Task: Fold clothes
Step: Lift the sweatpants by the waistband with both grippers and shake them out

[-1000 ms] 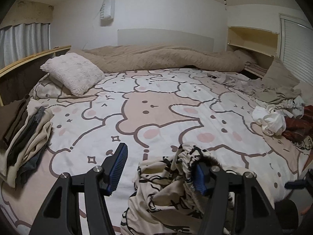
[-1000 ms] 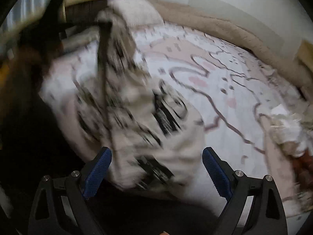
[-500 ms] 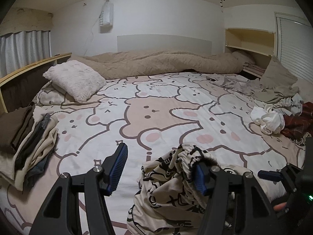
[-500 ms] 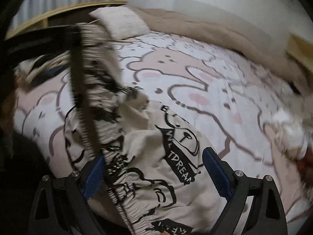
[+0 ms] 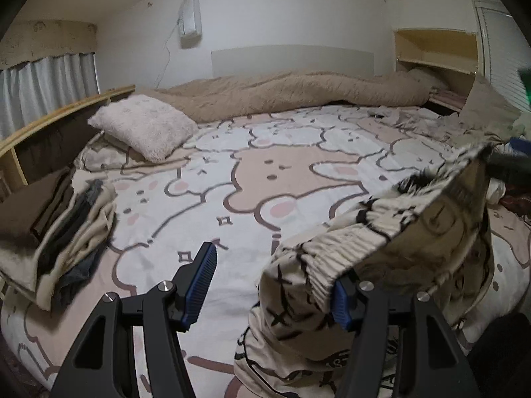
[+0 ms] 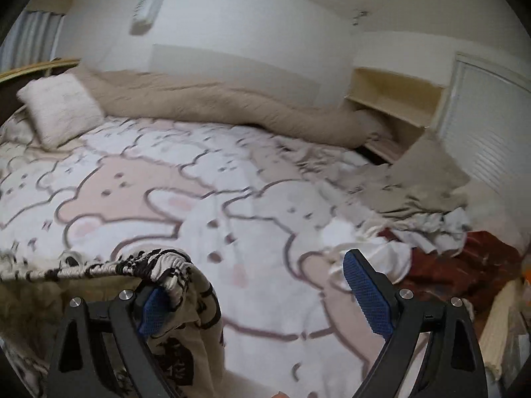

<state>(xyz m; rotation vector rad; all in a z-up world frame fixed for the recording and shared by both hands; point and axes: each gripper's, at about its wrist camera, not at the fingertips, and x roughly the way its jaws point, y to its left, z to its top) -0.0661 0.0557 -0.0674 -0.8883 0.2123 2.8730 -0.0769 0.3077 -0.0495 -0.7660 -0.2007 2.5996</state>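
Patterned shorts (image 5: 391, 265) hang over the bed (image 5: 265, 165), elastic waistband (image 5: 361, 232) stretched btwn my claws. L claw (image 5: 270, 285) apart, band hooked over one finger; R claw (image 6: 262, 295) likewise apart. Reason: tension flattens garment before laying down.

Printed shorts (image 5: 381, 242) cut off at bottom edge, hiding left gripper's right pad, folded clothes stack (image 5: 49, 232) cropped left, right-wrist view motion-blurred

The room is lit pretty dimly and evenly. Edges are bent and vignetted by fisheye. The right wrist view is smeared by motion blur.
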